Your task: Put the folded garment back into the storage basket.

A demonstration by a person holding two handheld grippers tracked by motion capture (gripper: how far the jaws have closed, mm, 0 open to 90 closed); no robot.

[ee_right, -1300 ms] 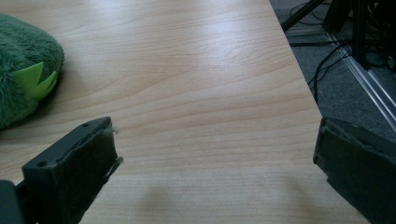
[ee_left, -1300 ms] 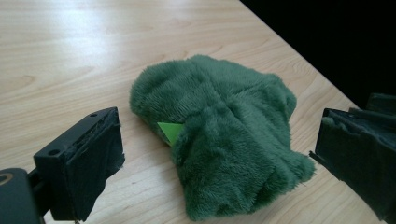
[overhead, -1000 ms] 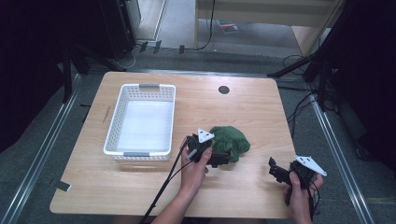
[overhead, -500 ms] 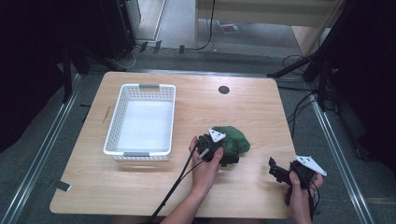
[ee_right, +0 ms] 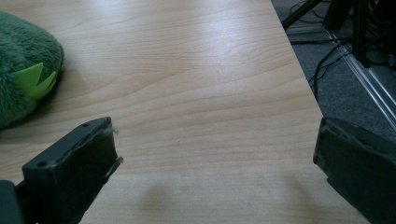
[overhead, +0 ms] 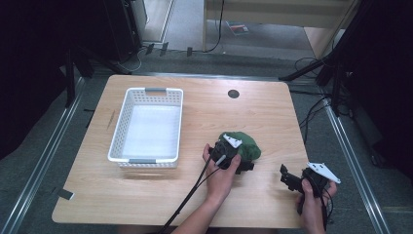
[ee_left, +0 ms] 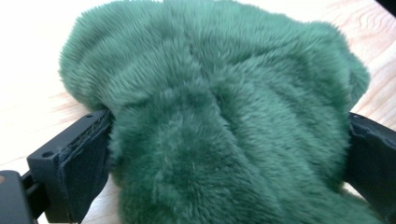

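Observation:
A green furry plush toy point(overhead: 249, 145) lies on the wooden table point(overhead: 209, 112), right of the middle. My left gripper point(overhead: 243, 159) is pushed onto its near side and stands open. In the left gripper view the plush point(ee_left: 219, 107) bulges between the two wide-apart jaws, and its fur brushes both pads point(ee_left: 86, 158). My right gripper point(overhead: 288, 178) is held open low over the table's front right part, with bare wood between its jaws point(ee_right: 215, 154). The plush point(ee_right: 21, 60), with a light green spike point(ee_right: 33, 79), lies to its left, apart from it.
A white plastic basket point(overhead: 146, 91) with nothing in it stands on the left half of the table. A small black round cap point(overhead: 233, 93) sits near the far edge. Close beside the right gripper runs the table's right edge point(ee_right: 299, 65), with cables on the floor beyond.
My left gripper has moved right and forward, further onto the plush, so the toy now sits between its jaws. The right gripper has stayed where it was.

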